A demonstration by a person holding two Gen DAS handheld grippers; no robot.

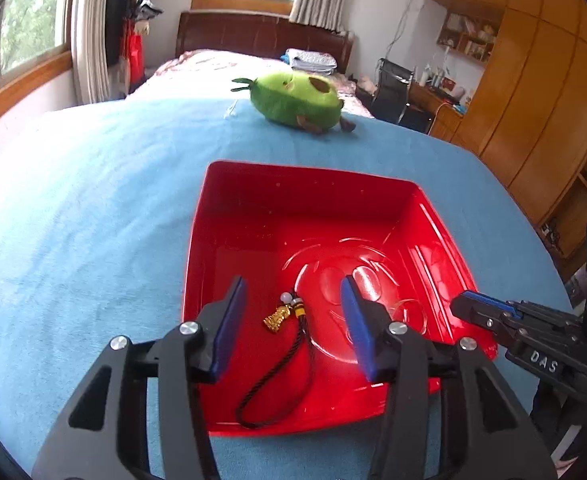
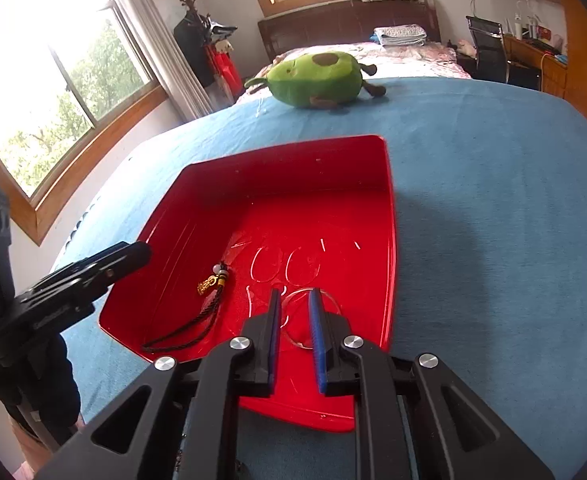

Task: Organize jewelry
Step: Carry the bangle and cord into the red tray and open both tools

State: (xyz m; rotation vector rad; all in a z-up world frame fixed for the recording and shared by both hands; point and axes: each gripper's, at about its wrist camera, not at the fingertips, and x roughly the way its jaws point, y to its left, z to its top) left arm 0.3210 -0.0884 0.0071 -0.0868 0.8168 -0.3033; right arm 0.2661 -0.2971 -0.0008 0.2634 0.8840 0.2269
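Gold charm on black cord (image 1: 279,320) lies in red tray (image 1: 293,200), directly between left gripper's (image 1: 293,324) open, empty jaws, cord running 12-to-6; right gripper (image 2: 295,336), slightly parted and empty, has it at 10 o'clock, so left is nearer.

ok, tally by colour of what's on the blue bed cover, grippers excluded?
Red: 1, tray
Green: 1, avocado plush
Gold with black cord: 1, charm, lying inside the tray
Total: 3
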